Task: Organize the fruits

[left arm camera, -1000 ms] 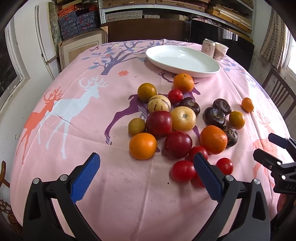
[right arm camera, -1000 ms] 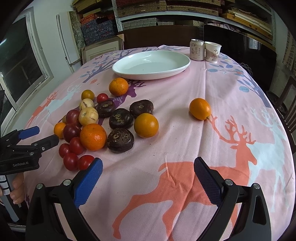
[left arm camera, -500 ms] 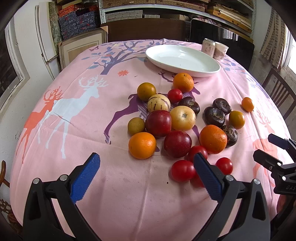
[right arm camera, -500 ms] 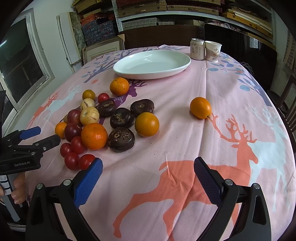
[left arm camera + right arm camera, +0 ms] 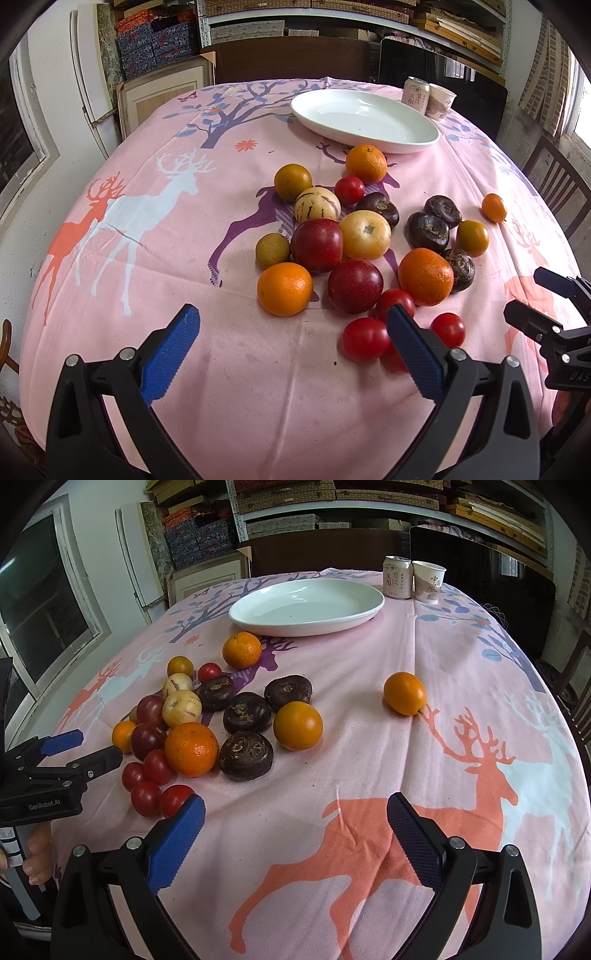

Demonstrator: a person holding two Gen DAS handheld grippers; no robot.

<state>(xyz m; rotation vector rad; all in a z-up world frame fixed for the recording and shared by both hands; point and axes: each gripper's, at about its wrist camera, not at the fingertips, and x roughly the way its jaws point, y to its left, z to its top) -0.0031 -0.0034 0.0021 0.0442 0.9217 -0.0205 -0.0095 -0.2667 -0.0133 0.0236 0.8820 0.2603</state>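
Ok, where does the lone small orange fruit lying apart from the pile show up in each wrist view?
Left wrist: the lone small orange fruit sits at far right, past the dark brown fruits.
Right wrist: it lies right of centre, at the orange deer's antlers.
Shared landmark: the white oval plate, beyond the fruit in both views.

"GenRobot.AI" on left tool (image 5: 79, 746), Chinese characters on can (image 5: 397, 576) and paper cup (image 5: 427, 581)
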